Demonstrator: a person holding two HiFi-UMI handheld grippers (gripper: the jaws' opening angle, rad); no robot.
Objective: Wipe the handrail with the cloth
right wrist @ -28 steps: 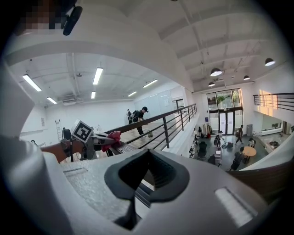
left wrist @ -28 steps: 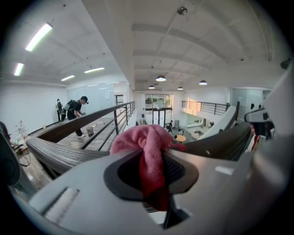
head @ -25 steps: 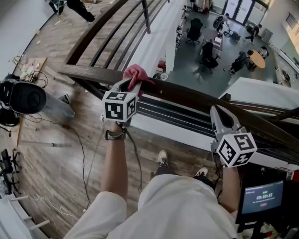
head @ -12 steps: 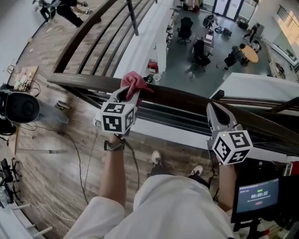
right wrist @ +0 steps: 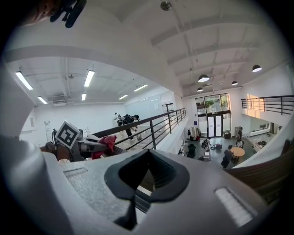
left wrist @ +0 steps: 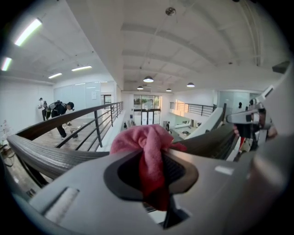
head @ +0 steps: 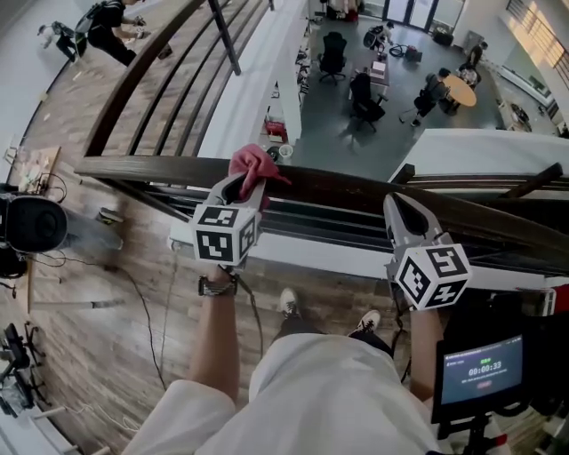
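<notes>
A dark wooden handrail [head: 356, 188] runs across the head view from left to right above black bars. My left gripper [head: 246, 178] is shut on a pink cloth [head: 254, 164], which rests bunched on top of the rail. In the left gripper view the cloth [left wrist: 147, 149] hangs between the closed jaws with the handrail [left wrist: 46, 156] just beyond. My right gripper [head: 398, 206] is shut with nothing in it, its tip at the rail's near side, further right. From the right gripper view the cloth [right wrist: 106, 143] shows at the left.
Beyond the rail the floor drops to a lower level with chairs [head: 360, 96] and a round table [head: 460, 89]. A person [head: 107, 27] bends over on the wooden floor at far left. A speaker-like black unit [head: 34, 224] stands left; a timer screen [head: 480, 371] sits lower right.
Both grippers and the cloth have shifted slightly along the rail as the head view moved; the cloth stays clamped on the rail top. The right gripper stays shut and empty.
</notes>
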